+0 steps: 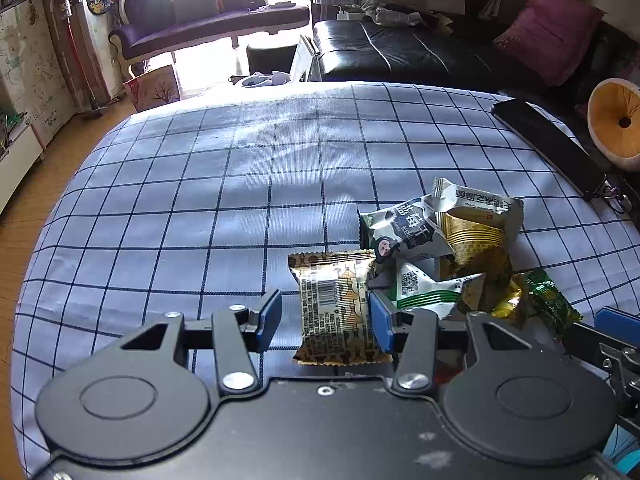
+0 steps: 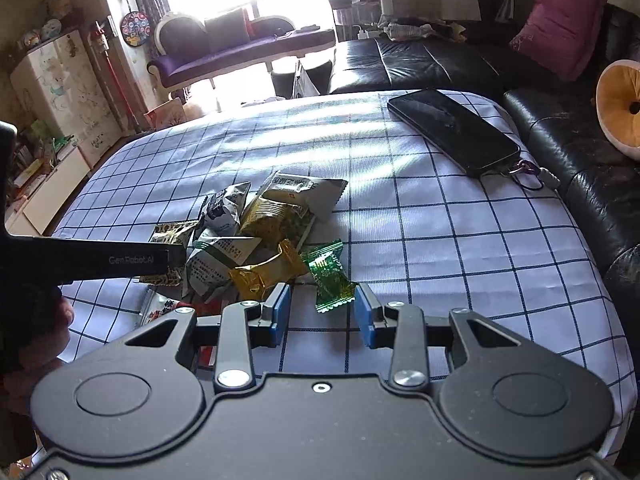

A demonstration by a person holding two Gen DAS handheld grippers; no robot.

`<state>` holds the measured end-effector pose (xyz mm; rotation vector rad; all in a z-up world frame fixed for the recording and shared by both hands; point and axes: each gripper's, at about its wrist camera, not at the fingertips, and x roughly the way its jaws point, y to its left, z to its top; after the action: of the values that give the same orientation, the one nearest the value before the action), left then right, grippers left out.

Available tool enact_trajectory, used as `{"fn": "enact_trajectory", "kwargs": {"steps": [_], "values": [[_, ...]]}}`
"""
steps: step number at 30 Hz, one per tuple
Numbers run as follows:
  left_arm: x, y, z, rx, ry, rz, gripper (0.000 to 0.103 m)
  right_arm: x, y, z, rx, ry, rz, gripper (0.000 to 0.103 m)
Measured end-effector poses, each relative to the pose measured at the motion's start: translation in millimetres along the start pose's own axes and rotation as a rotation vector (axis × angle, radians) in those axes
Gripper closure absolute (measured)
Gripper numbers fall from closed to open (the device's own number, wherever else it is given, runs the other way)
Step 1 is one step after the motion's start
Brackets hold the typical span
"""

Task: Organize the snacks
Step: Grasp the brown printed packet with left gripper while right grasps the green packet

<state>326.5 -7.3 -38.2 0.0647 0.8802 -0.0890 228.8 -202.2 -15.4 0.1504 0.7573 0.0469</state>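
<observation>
Blue pads on your left tool point(image 1: 325, 320) stand spread apart, and between them lies a gold-and-brown snack packet point(image 1: 334, 312), barcode side up, flat on the checked cloth point(image 1: 192, 208) of the bench. The right pad sits right against the packet's edge; the left pad is off it with cloth showing between, so nothing is pinched. Your right tool point(image 2: 322, 314) is spread as well, fingers low over the cloth, with a green candy wrapper point(image 2: 329, 276) just ahead of the gap and closer to the right finger; you are not touching it from what shows.

Just beyond your left tool the rest of the snacks sit in a loose heap: a white packet with green stripes and a QR code point(image 1: 428, 290), a crumpled gold wrapper point(image 2: 264, 272) beside the green candy, a black-and-white packet with a cartoon face point(image 1: 404, 232) resting on top, and a larger gold-and-white packet point(image 1: 476, 228) at the back. From the right wrist view, your left tool's black arm crosses over the near-left side of that heap.

Further out, near the bench's far right edge and well apart from the snacks, a dark phone point(image 2: 456, 130) lies face up. Past the bench stands a black leather sofa point(image 2: 424, 64) with a pink cushion point(image 2: 564, 28).
</observation>
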Motion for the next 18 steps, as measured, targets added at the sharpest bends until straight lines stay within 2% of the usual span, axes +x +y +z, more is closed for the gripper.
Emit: {"fn": "enact_trajectory", "kwargs": {"steps": [11, 18], "values": [[11.7, -3.3, -5.6, 0.038, -0.019, 0.029, 0.047, 19.0, 1.9, 4.2, -0.044, 0.006, -0.021, 0.057], [12.3, -2.8, -10.8, 0.038, -0.034, 0.027, 0.047, 32.4, 1.7, -2.2, -0.05, 0.016, -0.038, 0.057]]}}
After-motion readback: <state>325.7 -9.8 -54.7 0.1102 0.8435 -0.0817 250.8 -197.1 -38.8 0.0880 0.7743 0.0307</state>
